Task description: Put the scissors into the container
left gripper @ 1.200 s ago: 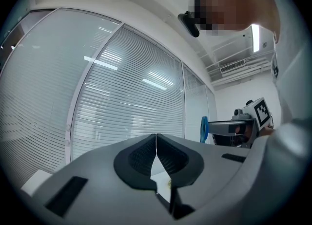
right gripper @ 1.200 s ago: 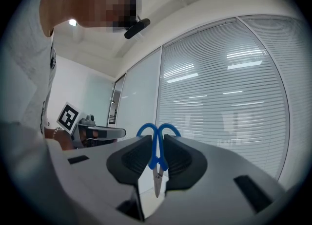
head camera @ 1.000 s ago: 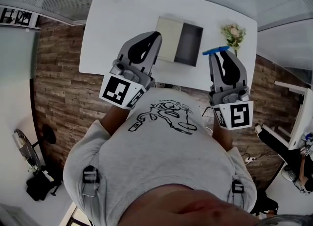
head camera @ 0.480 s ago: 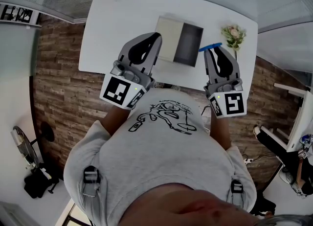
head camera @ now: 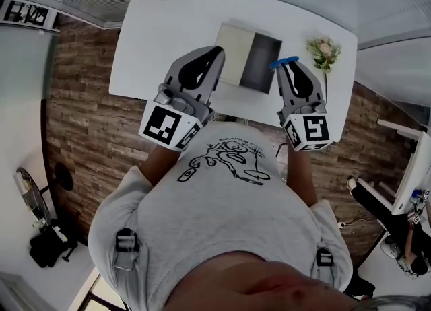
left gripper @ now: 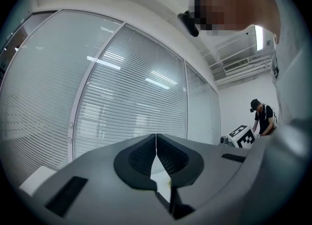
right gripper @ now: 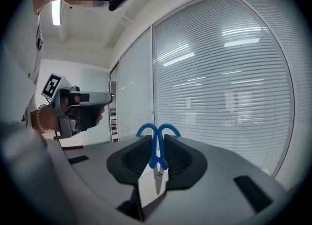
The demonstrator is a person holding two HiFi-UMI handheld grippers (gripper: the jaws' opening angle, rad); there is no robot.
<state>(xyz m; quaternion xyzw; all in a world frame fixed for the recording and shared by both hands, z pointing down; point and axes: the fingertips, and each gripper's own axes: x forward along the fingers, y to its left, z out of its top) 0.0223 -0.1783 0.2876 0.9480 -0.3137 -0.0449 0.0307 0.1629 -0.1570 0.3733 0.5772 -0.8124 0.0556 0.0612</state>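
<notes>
Right gripper view is showing the right gripper (right gripper: pixel 157 163) clamping blue scissors (right gripper: pixel 156 143), blades dangling, at three o'clock of the container (head camera: pixel 234 46); left gripper (left gripper: pixel 156 150) is idling, jaws together. Carrying them blade-down over its opening seems wisest.

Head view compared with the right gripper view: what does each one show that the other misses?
Only the head view shows the white table, the container on it and the small flowers. Only the right gripper view shows the window blinds and the metal blades of the scissors, pointing back between the jaws. Both show the blue scissor handles clamped in the right gripper, and the left gripper, shut and empty.
</notes>
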